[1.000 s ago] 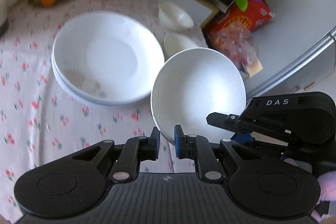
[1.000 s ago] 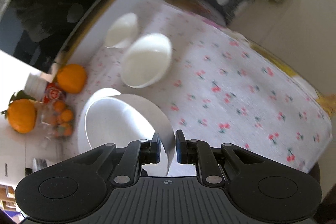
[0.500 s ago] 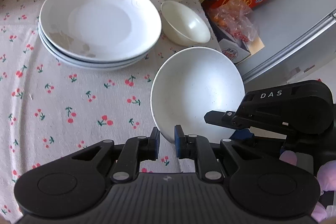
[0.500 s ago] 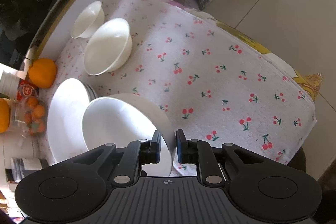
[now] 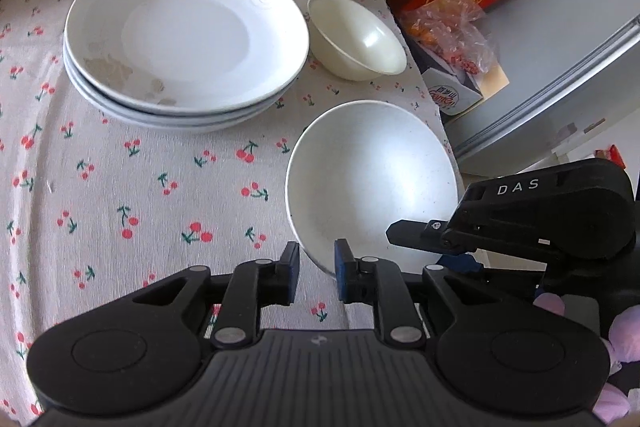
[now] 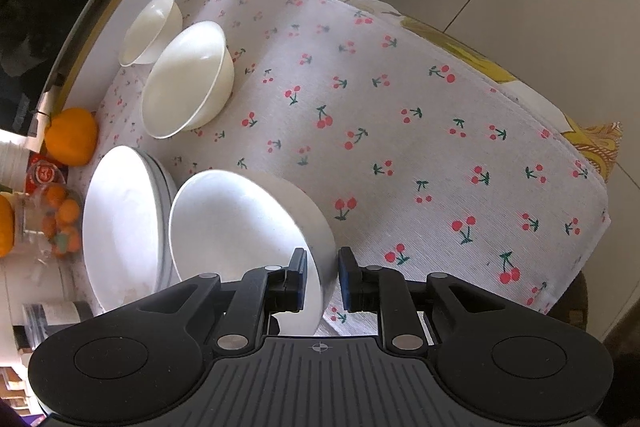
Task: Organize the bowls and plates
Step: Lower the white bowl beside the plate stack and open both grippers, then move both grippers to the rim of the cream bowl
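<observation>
Cherry-print cloth covers the surface (image 5: 120, 195) — a bowl (image 5: 372, 179) sits near its edge, its rim between both opening hand-held grippers, left (image 5: 316, 269) and right (image 6: 322, 279), beside stacked plates (image 5: 184, 39). Release seems underway; next likely nesting the two small bowls (image 5: 356, 37).

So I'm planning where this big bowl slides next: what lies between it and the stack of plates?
Only bare cherry-print cloth lies between the big bowl and the stack of plates, as the left wrist view shows.
</observation>
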Demonstrator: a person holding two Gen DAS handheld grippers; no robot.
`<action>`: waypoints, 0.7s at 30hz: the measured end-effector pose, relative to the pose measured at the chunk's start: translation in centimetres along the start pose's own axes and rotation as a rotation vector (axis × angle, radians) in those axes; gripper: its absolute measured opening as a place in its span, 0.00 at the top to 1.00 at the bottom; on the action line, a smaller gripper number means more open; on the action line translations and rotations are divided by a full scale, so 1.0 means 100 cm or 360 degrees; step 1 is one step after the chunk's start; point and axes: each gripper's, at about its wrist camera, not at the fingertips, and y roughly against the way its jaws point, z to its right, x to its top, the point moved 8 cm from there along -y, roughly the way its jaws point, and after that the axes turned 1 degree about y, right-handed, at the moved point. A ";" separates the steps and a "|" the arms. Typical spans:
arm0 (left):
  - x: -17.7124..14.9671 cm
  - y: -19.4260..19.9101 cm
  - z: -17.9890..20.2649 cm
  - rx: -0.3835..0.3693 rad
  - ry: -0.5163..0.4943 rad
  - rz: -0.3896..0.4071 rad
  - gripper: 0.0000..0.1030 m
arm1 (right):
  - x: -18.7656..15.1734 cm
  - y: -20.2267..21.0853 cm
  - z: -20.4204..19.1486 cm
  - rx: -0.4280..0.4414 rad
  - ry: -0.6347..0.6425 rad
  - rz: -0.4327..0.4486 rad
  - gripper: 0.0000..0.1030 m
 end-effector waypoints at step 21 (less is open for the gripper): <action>0.018 0.020 0.000 0.0055 -0.0183 0.0164 0.30 | 0.024 0.025 -0.003 0.0149 -0.0108 0.0085 0.30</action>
